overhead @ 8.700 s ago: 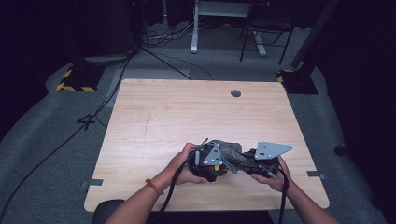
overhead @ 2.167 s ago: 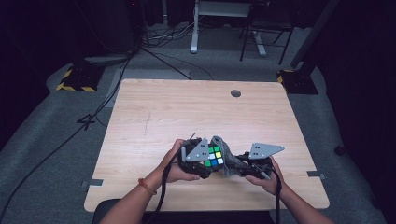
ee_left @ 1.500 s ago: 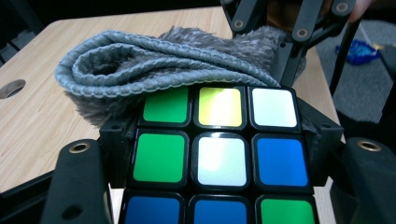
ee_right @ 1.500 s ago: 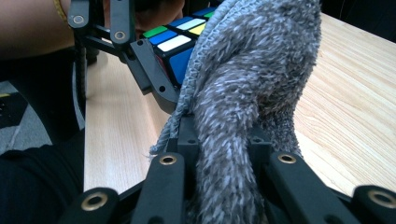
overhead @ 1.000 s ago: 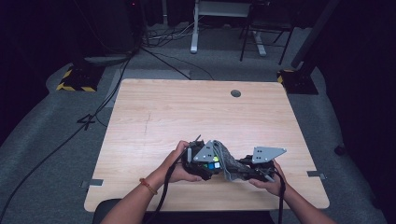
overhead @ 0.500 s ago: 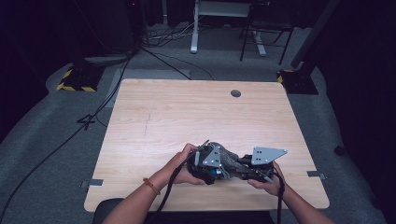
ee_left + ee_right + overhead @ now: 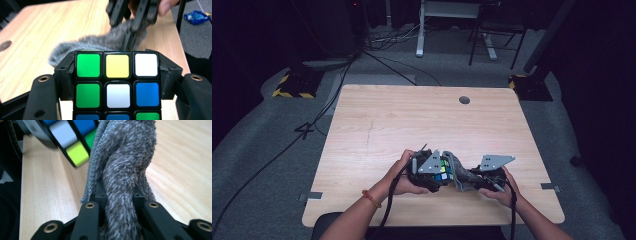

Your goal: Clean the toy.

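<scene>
A scrambled Rubik's cube [image 7: 442, 170] is held just above the near part of the wooden table [image 7: 412, 120]. My left gripper [image 7: 430, 173] is shut on it, and its jaws press the cube's [image 7: 117, 85] two sides in the left gripper view. My right gripper [image 7: 482, 179] is shut on a fuzzy grey cloth [image 7: 460, 176]. The cloth [image 7: 125, 170] bunches up between the right gripper's [image 7: 119, 197] jaws and lies against the cube's [image 7: 72, 140] side. From the left gripper view the cloth [image 7: 100, 45] hangs behind the cube, pinched by the right gripper [image 7: 132, 22].
A round cable hole [image 7: 464, 100] sits near the table's far edge. Cables, a desk frame [image 7: 422, 30] and a chair base stand on the grey floor beyond. A blue packet [image 7: 197, 16] lies on the floor to the right. Both hands are close to the table's front edge.
Half a second ago the cloth covered the cube's top. Now it has slid off to the right and the coloured face shows again. The left hand has stayed put.
</scene>
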{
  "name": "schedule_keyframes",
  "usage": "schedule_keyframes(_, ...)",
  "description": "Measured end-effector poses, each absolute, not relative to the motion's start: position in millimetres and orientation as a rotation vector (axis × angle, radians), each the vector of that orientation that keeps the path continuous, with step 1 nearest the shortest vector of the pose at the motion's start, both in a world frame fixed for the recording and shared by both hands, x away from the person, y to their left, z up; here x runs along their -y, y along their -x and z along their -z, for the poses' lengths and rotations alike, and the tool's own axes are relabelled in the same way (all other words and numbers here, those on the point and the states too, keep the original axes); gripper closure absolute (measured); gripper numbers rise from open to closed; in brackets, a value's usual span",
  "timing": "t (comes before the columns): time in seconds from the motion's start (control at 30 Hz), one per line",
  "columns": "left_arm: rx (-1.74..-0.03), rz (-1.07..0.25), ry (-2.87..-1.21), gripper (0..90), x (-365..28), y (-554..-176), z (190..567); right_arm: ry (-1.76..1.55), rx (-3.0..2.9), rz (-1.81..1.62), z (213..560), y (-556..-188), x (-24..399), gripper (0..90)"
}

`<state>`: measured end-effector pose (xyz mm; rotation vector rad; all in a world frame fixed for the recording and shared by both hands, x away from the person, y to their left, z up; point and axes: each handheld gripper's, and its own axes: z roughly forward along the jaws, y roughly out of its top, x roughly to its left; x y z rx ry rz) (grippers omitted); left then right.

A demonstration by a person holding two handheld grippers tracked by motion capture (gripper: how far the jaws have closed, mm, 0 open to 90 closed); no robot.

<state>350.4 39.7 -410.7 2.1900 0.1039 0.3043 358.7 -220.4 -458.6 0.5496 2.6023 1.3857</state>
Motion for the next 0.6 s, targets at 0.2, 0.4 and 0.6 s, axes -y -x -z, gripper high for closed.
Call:
schedule_keyframes(0.2, -0.102, -0.305, -2.165, 33.2, -41.3, -349.2, 409.3, -0.564, -2.645, -1.421, 464.4, -359.7, 217.2, 75.1)
schedule_keyframes(0.4, -0.102, -0.29, -2.161, 33.0, -41.8, -349.9, 410.4, -0.519, -2.644, -1.578, 459.3, -354.9, 215.9, 75.1)
schedule_keyframes(0.6, -0.111, -0.289, -2.166, 32.9, -46.1, -350.3, 408.5, -0.533, -2.605, -1.68, 456.2, -354.0, 220.6, 75.3)
